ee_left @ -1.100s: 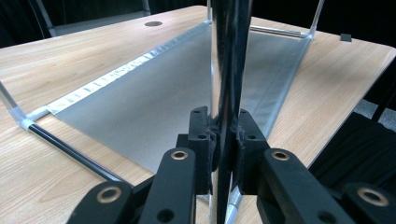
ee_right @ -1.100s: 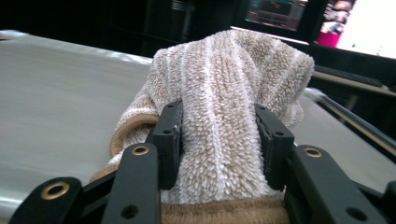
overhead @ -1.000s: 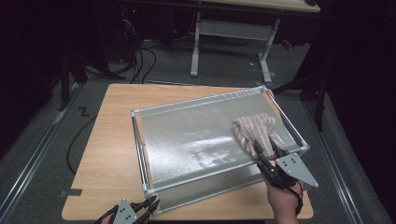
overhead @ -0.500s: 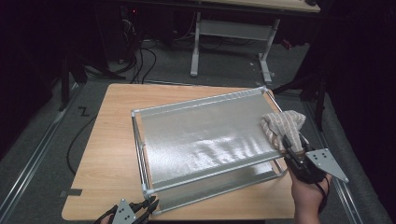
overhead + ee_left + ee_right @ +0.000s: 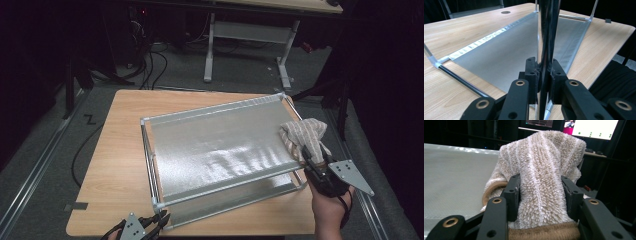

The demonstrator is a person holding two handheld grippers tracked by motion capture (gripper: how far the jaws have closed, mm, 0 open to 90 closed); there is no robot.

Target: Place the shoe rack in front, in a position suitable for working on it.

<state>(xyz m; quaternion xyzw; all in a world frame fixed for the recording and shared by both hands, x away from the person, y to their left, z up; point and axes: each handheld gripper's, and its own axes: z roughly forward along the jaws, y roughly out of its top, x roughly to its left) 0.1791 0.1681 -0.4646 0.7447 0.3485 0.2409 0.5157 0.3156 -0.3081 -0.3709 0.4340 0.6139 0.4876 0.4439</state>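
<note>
Frame rack (image 5: pixel 220 145) sits tilted across the bench (image 5: pixel 120 165); my left tongs (image 5: pixel 159 220) are clamped shut on its 7 o'clock corner post to steady it, while my right tongs (image 5: pixel 306 154), part open, grip the striped towel (image 5: pixel 302 134) at its 3 o'clock edge for wiping.

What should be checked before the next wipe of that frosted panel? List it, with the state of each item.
1. Striped cloth gripped between the right tongs: ok, pads press on both sides.
2. Cloth on the frosted panel: not ok, it sits at the panel's right edge, partly hanging over the frame.
3. Left tongs clamped on the frame's upright post: ok, shut on it at the near left corner.
4. Frame resting on the wooden table: ok.
5. Panel clean or still smeared: cannot tell, glare streaks cover the near part.
</note>
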